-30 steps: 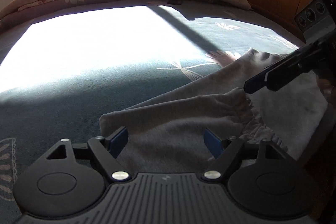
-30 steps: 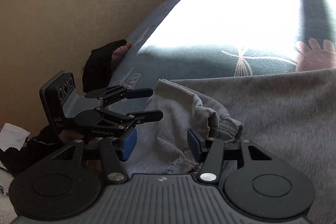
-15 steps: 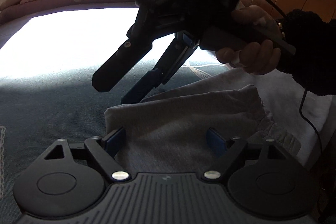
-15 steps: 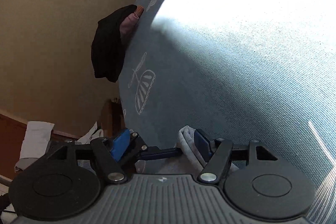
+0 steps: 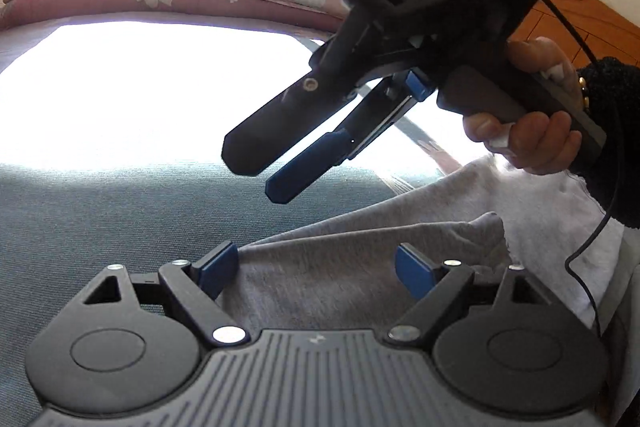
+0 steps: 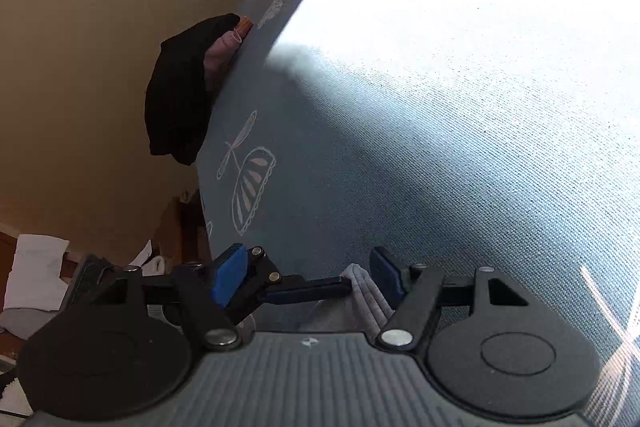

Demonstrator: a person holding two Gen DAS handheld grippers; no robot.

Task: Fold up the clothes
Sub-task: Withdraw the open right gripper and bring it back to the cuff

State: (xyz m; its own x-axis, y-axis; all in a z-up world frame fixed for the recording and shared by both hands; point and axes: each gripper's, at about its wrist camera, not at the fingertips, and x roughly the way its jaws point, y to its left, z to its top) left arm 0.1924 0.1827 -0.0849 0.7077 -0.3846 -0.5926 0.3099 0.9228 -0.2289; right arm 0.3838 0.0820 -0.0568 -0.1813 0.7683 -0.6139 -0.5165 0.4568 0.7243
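The left claw point(image 5: 316, 269) is spread wide, and the gray cloth point(image 5: 340, 267) lies flat between its fingers. The right claw point(image 5: 260, 171) hangs above it, fingers a little apart and holding nothing, maybe ready to grab an edge.

A light grey garment point(image 5: 360, 267) of soft knit lies rumpled on the bed point(image 5: 100, 211), one folded edge between the spread fingers of the left claw point(image 5: 316, 267). Its ribbed hem point(image 6: 370, 297) (only a sliver shows) sits between the right claw's point(image 6: 308, 277) fingers.

Grey garment point(image 5: 352, 267) on teal bedspread point(image 5: 100, 219) with pale dragonfly motifs.
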